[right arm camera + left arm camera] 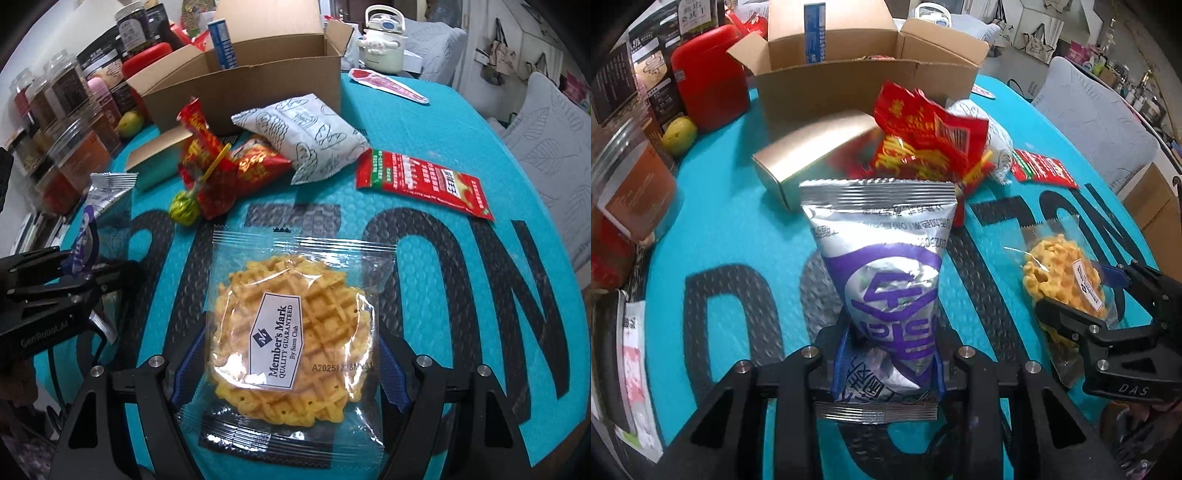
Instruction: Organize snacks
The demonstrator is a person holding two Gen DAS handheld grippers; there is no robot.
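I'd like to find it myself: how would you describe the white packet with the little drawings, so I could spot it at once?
Start at the open cardboard box at the far side of the teal table. Just in front of its right corner lies the white pillow packet, leaning on the crumpled red wrappers. Only it is white, printed with dark line drawings of bread.

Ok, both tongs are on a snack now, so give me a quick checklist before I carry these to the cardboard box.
1. Left tongs pinch the silver and purple packet: ok.
2. Right tongs clamp the waffle packet: ok, blue pads touch both edges.
3. Cardboard box flaps open: ok.
4. Free room inside the box: cannot tell, a blue carton already stands in it.
5. Path to the box: not ok, the red packets and white bread packet lie between.
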